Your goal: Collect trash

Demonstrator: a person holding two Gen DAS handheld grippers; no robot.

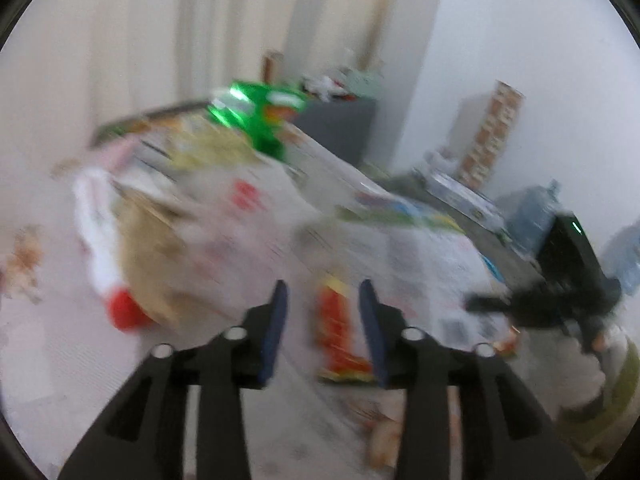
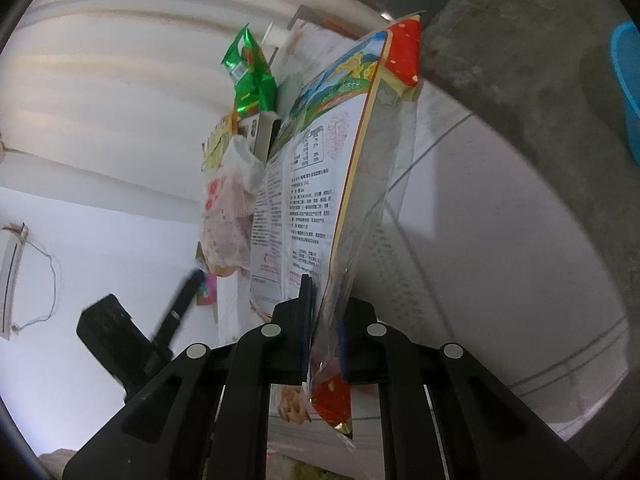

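The left wrist view is badly blurred. My left gripper (image 1: 324, 286) stands open, and a red and yellow wrapper (image 1: 340, 332) lies between and beyond its blue-padded fingers without being pressed. Behind it is a heap of wrappers and plastic bags topped by a green packet (image 1: 256, 116). My right gripper (image 2: 324, 300) is shut on the lower edge of a large white snack bag (image 2: 312, 184) with red corners, which hangs upright. The green packet (image 2: 250, 76) and a thin plastic bag (image 2: 228, 208) show past it. The other gripper's fingers (image 2: 188, 288) reach toward that heap.
A dark cabinet (image 1: 340, 128) and a tall patterned box (image 1: 492, 132) stand by the far wall. A blue water jug (image 1: 532, 212) sits at the right. A grey rug (image 2: 520, 80) and a blue tub (image 2: 626, 80) lie on the tiled floor.
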